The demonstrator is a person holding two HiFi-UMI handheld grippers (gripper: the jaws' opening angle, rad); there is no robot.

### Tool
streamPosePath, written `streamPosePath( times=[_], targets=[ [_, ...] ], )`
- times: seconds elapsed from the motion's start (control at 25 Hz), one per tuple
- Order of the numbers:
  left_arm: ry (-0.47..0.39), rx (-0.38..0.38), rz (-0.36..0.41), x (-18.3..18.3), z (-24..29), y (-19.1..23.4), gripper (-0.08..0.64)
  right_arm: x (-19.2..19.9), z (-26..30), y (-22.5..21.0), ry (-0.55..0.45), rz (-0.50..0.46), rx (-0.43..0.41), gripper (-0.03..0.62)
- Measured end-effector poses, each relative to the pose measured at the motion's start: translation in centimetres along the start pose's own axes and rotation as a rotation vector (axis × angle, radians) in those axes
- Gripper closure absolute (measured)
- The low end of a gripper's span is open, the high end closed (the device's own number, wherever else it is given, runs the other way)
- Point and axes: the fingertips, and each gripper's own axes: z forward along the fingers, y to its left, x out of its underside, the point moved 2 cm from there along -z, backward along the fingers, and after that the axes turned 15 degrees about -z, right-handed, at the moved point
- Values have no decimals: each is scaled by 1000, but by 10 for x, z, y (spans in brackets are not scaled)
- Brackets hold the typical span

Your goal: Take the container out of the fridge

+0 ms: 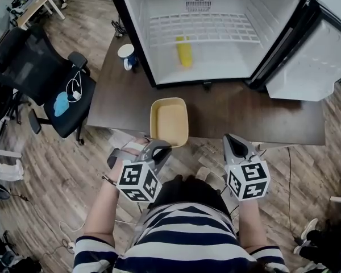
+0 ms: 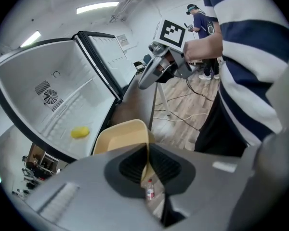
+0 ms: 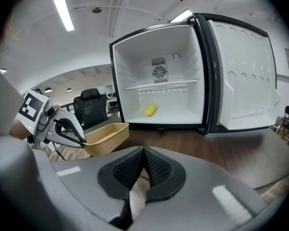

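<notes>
The tan open container point(image 1: 169, 121) is outside the fridge, over the front edge of the dark wooden table point(image 1: 261, 112). My left gripper point(image 1: 161, 147) is shut on the near rim of the container point(image 2: 123, 134); the rim runs between the left gripper's point(image 2: 147, 165) pads. My right gripper point(image 1: 234, 144) hangs to the right of the container, short of the table edge, shut with nothing in it point(image 3: 143, 170). The right gripper view shows the left gripper point(image 3: 62, 129) holding the container point(image 3: 106, 136).
The white fridge point(image 1: 216, 33) stands open on the table, its door point(image 1: 312, 61) swung right. A yellow object point(image 1: 184, 51) lies on its floor under a wire shelf. A white-and-blue mug point(image 1: 126, 56) sits left of the fridge. A black office chair point(image 1: 40, 78) stands at left.
</notes>
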Motion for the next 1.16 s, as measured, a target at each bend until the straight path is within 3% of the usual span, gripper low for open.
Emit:
streamPosePath(
  times=[1.16],
  targets=[
    [29, 17, -27, 22, -21, -25, 560, -11, -20, 29, -27, -2, 1, 594]
  ],
)
